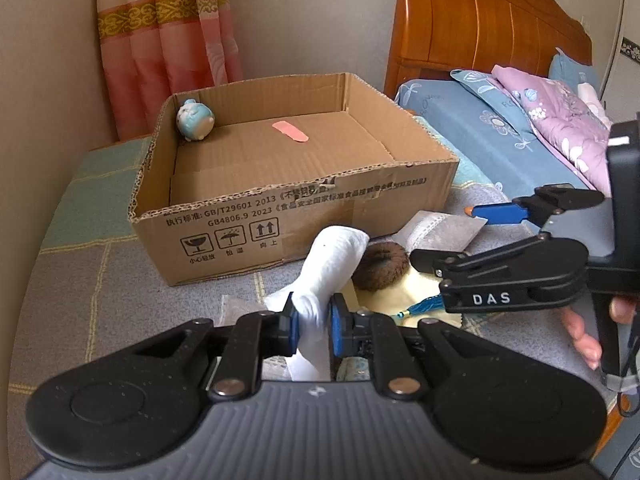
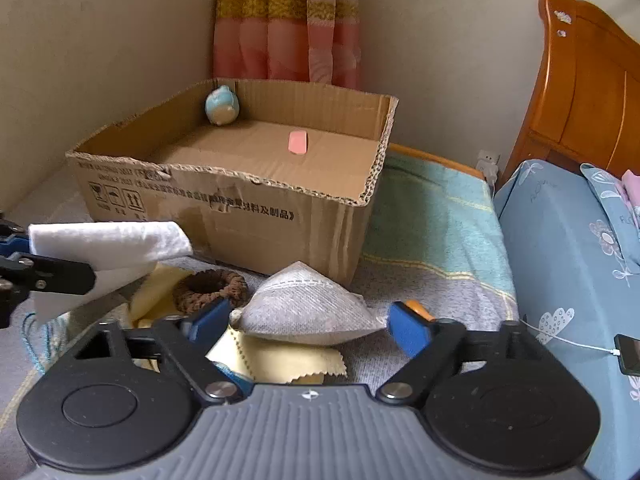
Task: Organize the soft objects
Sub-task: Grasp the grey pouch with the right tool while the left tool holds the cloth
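My left gripper (image 1: 314, 320) is shut on a white cloth (image 1: 336, 256), which sticks up and forward from its blue pads; the same cloth (image 2: 108, 240) shows at the left of the right wrist view. My right gripper (image 2: 310, 322) is open, its pads on either side of a grey face mask (image 2: 304, 300) without pressing it. From the left wrist view the right gripper (image 1: 440, 235) reaches in from the right over the mask (image 1: 440, 232). A brown scrunchie (image 2: 210, 286) and a yellow cloth (image 2: 280, 360) lie beside the mask. Behind stands an open cardboard box (image 2: 240, 216).
Inside the box (image 1: 280, 216) are a blue plush toy (image 1: 195, 118) in the far corner and a pink strip (image 1: 290, 131). A teal tassel (image 1: 424, 306) lies on the checked blanket. To the right are a bed with blue bedding (image 2: 560, 240), a phone on a cable (image 2: 630, 354) and a wooden headboard (image 1: 480, 20).
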`<state>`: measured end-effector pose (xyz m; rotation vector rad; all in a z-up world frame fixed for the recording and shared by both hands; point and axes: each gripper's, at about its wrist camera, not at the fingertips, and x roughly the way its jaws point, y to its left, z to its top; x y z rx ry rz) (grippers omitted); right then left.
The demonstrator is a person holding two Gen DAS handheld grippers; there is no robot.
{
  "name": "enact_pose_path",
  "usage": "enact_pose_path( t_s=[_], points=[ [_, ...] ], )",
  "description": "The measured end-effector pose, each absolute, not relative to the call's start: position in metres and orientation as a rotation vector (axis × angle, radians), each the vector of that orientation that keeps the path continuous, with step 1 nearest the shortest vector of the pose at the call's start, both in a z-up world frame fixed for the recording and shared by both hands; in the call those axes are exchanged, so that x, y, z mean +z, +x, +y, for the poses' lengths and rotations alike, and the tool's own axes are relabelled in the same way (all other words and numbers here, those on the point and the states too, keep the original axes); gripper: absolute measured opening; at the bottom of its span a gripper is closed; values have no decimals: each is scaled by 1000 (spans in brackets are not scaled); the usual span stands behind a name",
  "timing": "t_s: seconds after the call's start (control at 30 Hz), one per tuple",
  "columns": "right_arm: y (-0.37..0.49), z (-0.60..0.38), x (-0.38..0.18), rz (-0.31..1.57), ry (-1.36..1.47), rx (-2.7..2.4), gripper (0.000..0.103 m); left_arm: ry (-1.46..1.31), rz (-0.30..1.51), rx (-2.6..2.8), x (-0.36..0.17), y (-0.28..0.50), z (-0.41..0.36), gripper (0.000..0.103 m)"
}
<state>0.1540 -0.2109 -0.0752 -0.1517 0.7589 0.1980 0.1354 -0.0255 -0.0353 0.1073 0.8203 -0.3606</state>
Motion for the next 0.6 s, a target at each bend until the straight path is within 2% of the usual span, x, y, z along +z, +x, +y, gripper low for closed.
enact_pose_path(
  t_s=[0.23,0.4,0.6],
  points=[
    [168,-210,-82,776,-153,216,80,119,825,-370,-37,138,-27,13],
    [166,-206,-82,791,-171,229,64,135,815,-376,-34,137,-27,12],
    [155,-206,-71,777,-187,219,59,171,797,-385,-24,131,-26,11]
  ],
)
